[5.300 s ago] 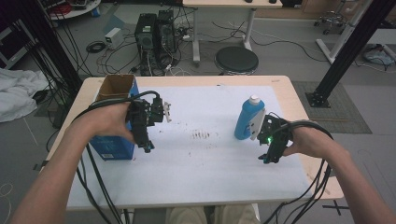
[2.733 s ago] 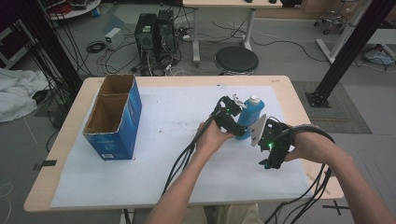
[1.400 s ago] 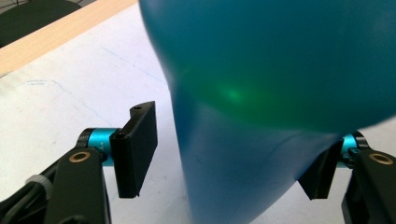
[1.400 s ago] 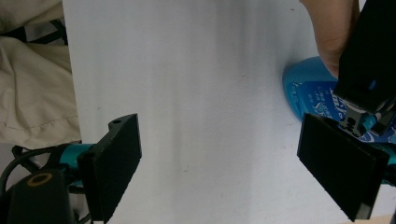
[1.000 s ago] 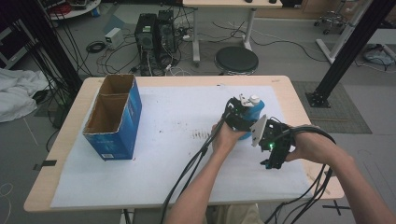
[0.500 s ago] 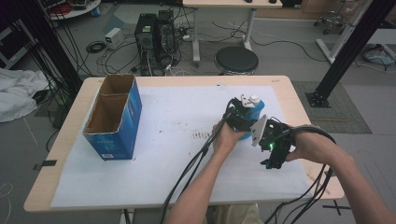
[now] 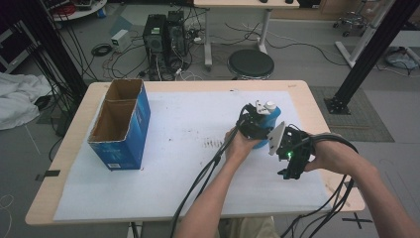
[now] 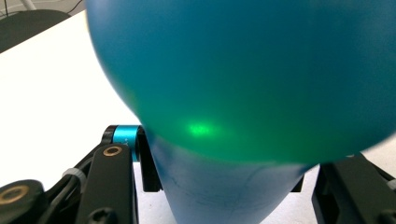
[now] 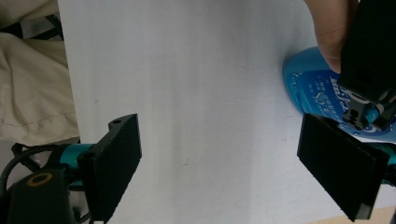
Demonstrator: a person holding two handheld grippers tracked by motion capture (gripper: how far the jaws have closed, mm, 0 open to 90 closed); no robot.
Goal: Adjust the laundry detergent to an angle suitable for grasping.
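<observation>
A blue bottle (image 7: 271,117) with a white cap stands upright on the white sheet at the table's right. My left gripper (image 7: 259,127) reaches it from the left, a jaw pressed on each side of its body; in the left gripper view the bottle (image 8: 243,93) bulges between and above the black jaws of the left gripper (image 8: 229,186). My right gripper (image 7: 291,166) rests on the sheet just right of the bottle, open, with nothing between its jaws. The right gripper view shows the right gripper (image 9: 219,163) wide apart over bare sheet, the bottle (image 9: 313,88) at the right edge.
An open blue cardboard box (image 7: 121,124) stands at the table's left. The wooden table (image 7: 317,106) is covered by a white sheet with dark scuffs mid-table. On the floor behind are computer towers (image 7: 166,34), a black stool (image 7: 250,63) and cables.
My left gripper left the box on the left side, crossed the table and closed on the blue bottle. Over the last second nothing has visibly moved. The right gripper stayed put.
</observation>
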